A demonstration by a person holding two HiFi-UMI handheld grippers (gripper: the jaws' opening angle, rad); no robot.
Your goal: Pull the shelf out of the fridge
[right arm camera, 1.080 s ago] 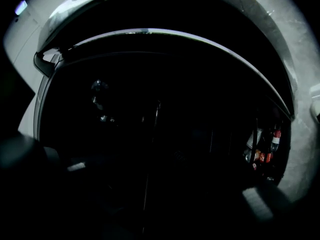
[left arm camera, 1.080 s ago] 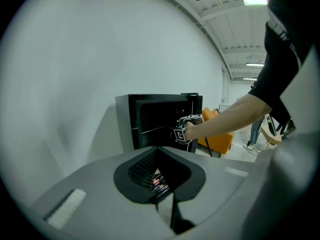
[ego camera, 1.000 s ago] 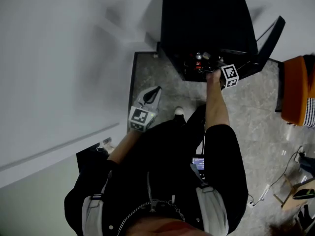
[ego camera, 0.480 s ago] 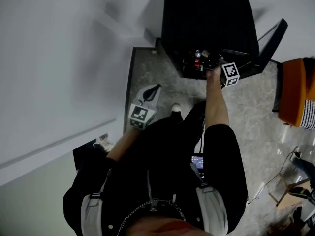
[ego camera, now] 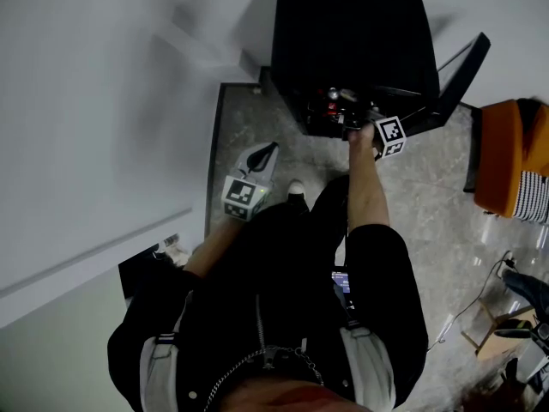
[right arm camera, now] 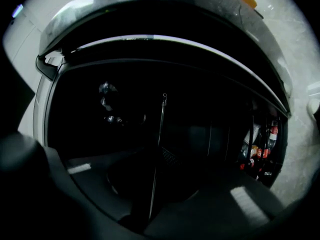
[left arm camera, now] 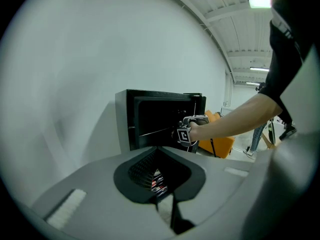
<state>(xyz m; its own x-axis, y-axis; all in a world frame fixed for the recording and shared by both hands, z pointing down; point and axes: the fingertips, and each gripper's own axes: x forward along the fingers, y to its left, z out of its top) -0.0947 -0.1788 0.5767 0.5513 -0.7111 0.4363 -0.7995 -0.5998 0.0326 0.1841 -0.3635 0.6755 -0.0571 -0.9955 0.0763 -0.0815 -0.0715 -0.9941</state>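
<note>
Shelf (right arm camera: 159, 134) sits inside the open fridge (ego camera: 352, 33). In your right gripper view it shows edge-on as one thin, pale, straight line running into the gap between the jaws. Your right gripper (right arm camera: 151, 189) has just been closing and now grips that front edge, with the jaws clenched on the shelf at the mouth of the cabinet. Whether the edge is wire or glass you cannot tell in the dark interior.

Your left gripper (ego camera: 268, 154) hangs over the floor (ego camera: 412, 196), well apart from the fridge, with its jaws pressed together on nothing.

The door (ego camera: 455, 80) stands swung out on the right side of the opening, its slim edge angling away from the cabinet. An orange chair (ego camera: 506, 157) stands beyond the door, apart from it. On the other side a white wall (ego camera: 103, 101) runs close along the fridge's flank. Between the fridge front and your legs lies a stretch of bare floor.

The fridge is a matte black box with sharp corners and a flat top. The floor is mottled grey with a slight sheen, like stone. The wall is smooth and plain. Red-labelled bottles (right arm camera: 265, 144) stand packed at the right of your right gripper view. Both gripper bodies are smooth grey, and ribbed pads (left arm camera: 142, 166) line the left one.
</note>
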